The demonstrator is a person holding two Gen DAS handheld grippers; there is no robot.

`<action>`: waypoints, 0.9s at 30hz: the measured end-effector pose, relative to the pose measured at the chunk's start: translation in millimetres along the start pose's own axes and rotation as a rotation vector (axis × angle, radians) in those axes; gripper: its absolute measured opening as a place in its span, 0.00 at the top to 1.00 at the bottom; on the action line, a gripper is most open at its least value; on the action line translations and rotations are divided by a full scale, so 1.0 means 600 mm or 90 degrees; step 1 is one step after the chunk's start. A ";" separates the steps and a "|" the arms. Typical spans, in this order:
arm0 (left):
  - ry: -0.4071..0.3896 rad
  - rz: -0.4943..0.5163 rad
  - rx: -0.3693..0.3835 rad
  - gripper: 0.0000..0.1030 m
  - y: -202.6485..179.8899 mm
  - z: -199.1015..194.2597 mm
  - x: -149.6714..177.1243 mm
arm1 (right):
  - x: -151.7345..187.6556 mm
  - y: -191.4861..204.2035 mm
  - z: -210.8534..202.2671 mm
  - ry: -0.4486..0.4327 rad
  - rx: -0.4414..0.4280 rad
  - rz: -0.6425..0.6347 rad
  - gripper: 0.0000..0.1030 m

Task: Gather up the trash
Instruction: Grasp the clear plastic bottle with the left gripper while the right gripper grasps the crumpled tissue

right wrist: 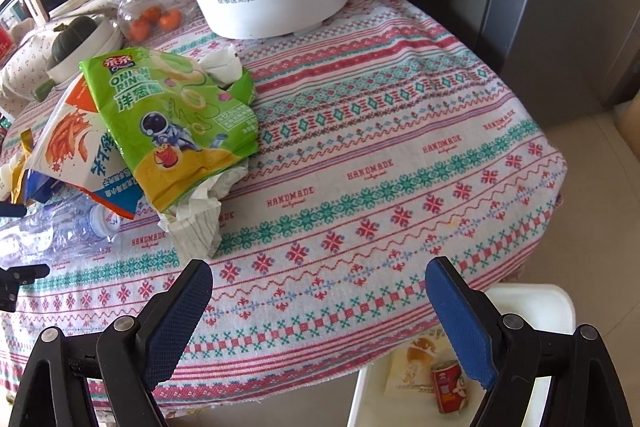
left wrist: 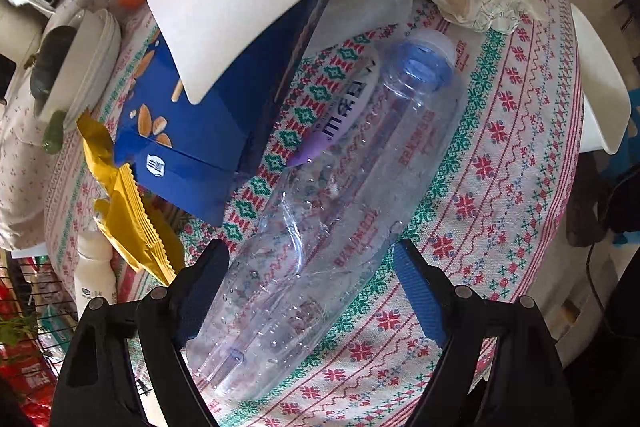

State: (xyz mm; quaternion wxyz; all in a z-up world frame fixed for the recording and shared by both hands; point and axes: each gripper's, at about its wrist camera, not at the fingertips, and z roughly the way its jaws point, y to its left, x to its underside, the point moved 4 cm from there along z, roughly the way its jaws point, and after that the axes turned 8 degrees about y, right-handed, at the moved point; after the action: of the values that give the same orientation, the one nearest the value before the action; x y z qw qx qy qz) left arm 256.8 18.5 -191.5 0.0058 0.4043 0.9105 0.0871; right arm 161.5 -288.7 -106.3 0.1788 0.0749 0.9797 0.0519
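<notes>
one clear plastic bottle is seen lying on the patterned tablecloth, its lower part between the spread jaws of the left gripper; contact with the pads cannot be confirmed. its neck is partly covered by a white snack bag. one green onion-ring bag lies over crumpled tissue. the right gripper is held spread and empty. in the white bin, cut off, one red can and one wrapper are counted.
</notes>
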 end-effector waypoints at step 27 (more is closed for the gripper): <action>-0.123 -0.252 0.226 0.37 -0.094 -0.085 0.045 | -0.011 0.029 0.043 0.040 -0.031 -0.024 0.12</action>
State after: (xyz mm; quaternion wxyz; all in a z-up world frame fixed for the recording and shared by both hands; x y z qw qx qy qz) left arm 193.1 -6.8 -149.1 0.0384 0.2197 0.9679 -0.1157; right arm 179.1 -270.7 -126.1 0.1510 0.0503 0.9844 0.0750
